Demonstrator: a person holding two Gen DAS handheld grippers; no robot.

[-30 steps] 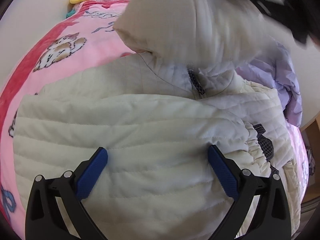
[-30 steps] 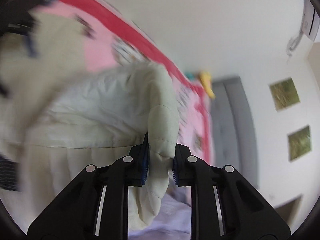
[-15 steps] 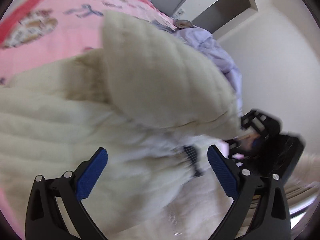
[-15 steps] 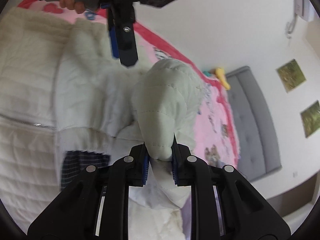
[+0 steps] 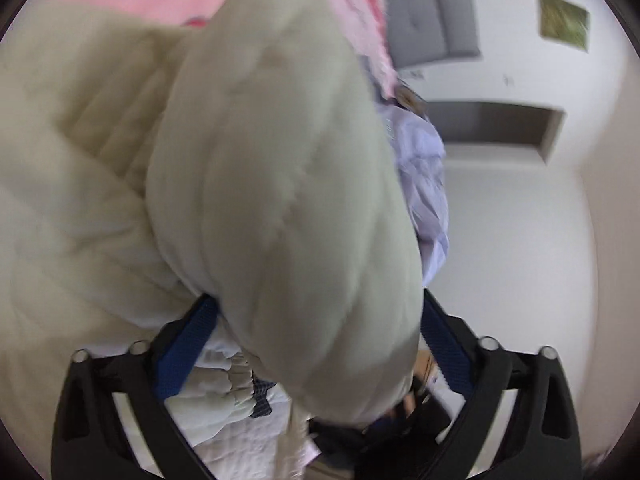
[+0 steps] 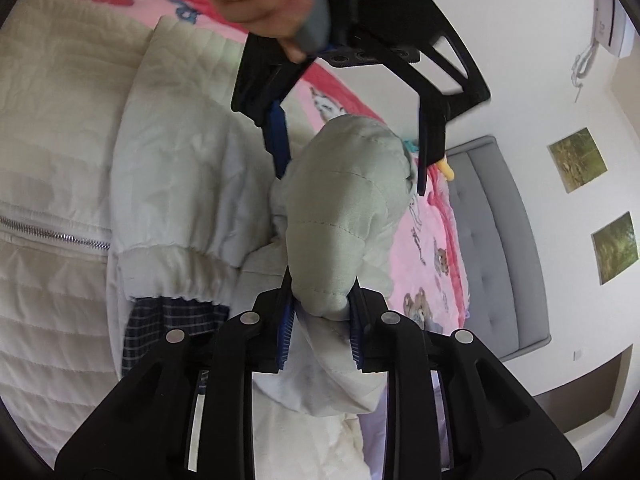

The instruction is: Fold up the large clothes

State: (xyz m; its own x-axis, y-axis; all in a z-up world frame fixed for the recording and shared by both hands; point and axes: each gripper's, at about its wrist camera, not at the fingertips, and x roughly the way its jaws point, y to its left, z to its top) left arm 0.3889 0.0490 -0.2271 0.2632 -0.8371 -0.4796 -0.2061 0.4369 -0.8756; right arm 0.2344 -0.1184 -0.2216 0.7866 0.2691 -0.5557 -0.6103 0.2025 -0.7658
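A cream quilted puffer jacket (image 6: 56, 128) lies spread on the pink bed. Its padded hood (image 6: 344, 216) is lifted off the bed. My right gripper (image 6: 320, 328) is shut on the near end of the hood. My left gripper (image 6: 348, 160) is open, its blue-padded jaws standing on either side of the hood's far end. In the left wrist view the hood (image 5: 288, 200) fills the frame between the open left gripper's (image 5: 320, 344) jaws. The jacket's elastic cuff (image 6: 176, 272) and zipper (image 6: 52, 234) lie to the left.
A pink cartoon blanket (image 6: 424, 248) covers the bed. A grey padded headboard (image 6: 492, 240) stands at the right against a white wall with two pictures (image 6: 576, 160). A lilac garment (image 5: 424, 184) lies beside the jacket. A yellow toy (image 6: 446, 168) lies near the headboard.
The right gripper has swung the hood up and over toward the jacket's body. The left gripper left the jacket's body and moved up around the hood, still open.
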